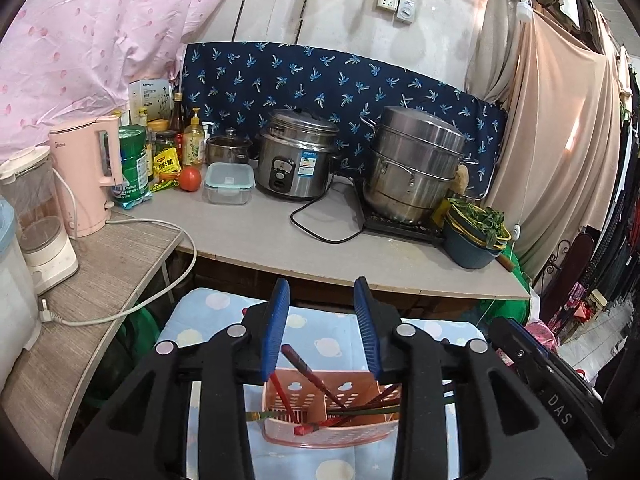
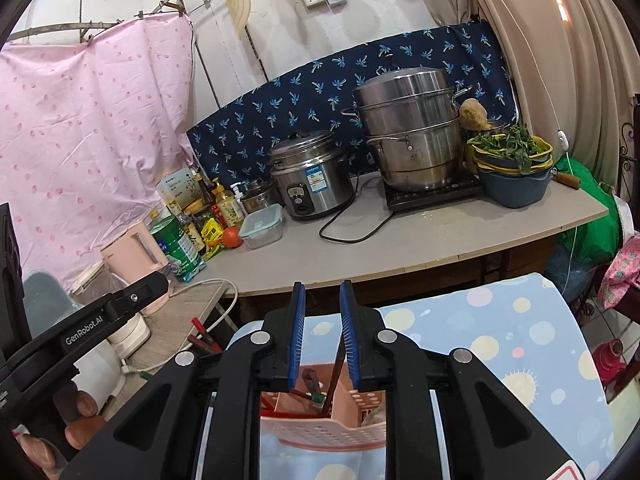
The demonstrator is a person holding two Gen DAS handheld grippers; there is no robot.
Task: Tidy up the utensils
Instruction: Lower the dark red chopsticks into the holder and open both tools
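Note:
A pink perforated utensil holder (image 1: pixel 330 410) stands on a blue dotted cloth (image 1: pixel 320 324) and holds several red and dark chopsticks (image 1: pixel 308 372). My left gripper (image 1: pixel 322 292) hovers above the holder, open and empty. In the right wrist view the same holder (image 2: pixel 320 412) sits below my right gripper (image 2: pixel 322 294), whose blue pads stand apart. A dark chopstick (image 2: pixel 336 376) rises from the holder along the right pad's (image 2: pixel 349 332) inner face; whether it touches is unclear.
A grey counter (image 1: pixel 256 232) carries a rice cooker (image 1: pixel 296 156), a steel steamer pot (image 1: pixel 416 164), a lidded container (image 1: pixel 229 183), a tomato (image 1: pixel 189 179), bottles, a pink kettle (image 1: pixel 86 176) and bowls of greens (image 1: pixel 476 232). A white cord (image 1: pixel 132 304) trails over the side shelf.

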